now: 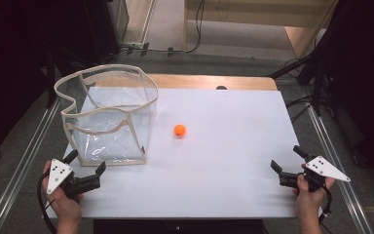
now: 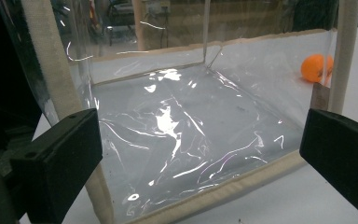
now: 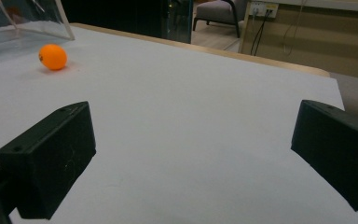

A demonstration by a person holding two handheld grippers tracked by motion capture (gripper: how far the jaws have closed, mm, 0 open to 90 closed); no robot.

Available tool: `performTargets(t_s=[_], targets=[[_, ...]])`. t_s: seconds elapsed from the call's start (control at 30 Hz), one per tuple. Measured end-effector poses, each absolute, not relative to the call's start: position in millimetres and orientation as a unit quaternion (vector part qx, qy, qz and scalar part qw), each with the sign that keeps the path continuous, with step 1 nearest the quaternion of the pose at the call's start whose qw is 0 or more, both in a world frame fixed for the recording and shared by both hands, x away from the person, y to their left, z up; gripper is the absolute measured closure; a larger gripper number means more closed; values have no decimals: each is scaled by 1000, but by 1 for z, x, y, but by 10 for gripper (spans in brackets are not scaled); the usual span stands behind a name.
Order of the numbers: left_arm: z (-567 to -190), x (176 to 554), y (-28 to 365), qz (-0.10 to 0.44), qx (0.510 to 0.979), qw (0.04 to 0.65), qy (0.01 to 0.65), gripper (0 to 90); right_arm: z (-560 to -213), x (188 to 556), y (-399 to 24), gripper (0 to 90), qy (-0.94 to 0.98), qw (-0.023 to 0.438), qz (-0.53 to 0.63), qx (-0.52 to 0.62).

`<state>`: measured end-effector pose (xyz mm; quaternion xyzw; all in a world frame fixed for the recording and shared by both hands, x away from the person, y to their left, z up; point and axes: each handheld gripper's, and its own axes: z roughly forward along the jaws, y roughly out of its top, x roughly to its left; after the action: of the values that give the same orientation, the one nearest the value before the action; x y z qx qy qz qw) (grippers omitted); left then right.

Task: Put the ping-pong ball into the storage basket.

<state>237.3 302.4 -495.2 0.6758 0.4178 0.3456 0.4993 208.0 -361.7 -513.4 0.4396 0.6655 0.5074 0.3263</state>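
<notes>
A small orange ball (image 1: 179,130) lies on the white table top (image 1: 224,161), just right of a clear plastic bin with cream fabric edging (image 1: 108,114). The bin stands upright at the left with nothing in it. My left gripper (image 1: 86,163) rests at the front left, open, its jaws facing the bin's near wall (image 2: 177,140); the ball (image 2: 315,68) shows through the clear plastic. My right gripper (image 1: 286,158) sits at the front right, open with nothing between its jaws, pointing across the table toward the ball (image 3: 53,57) far off at the left.
The white sheet covers a wooden table whose bare strip (image 1: 209,81) shows at the back. Metal rails (image 1: 27,151) run along both sides. Cables and dark equipment (image 1: 331,87) lie on the floor to the right and behind.
</notes>
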Motion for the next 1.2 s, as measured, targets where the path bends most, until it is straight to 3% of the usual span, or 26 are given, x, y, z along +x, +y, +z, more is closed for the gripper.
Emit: performTargets(t_s=[0.43, 1.2], targets=[[-496, 236, 301, 346, 683, 496, 410, 0, -494, 216, -351, 0, 676, 295, 516, 435], [-497, 236, 300, 346, 686, 493, 408, 0, -458, 262, -290, 0, 751, 231, 508, 353]])
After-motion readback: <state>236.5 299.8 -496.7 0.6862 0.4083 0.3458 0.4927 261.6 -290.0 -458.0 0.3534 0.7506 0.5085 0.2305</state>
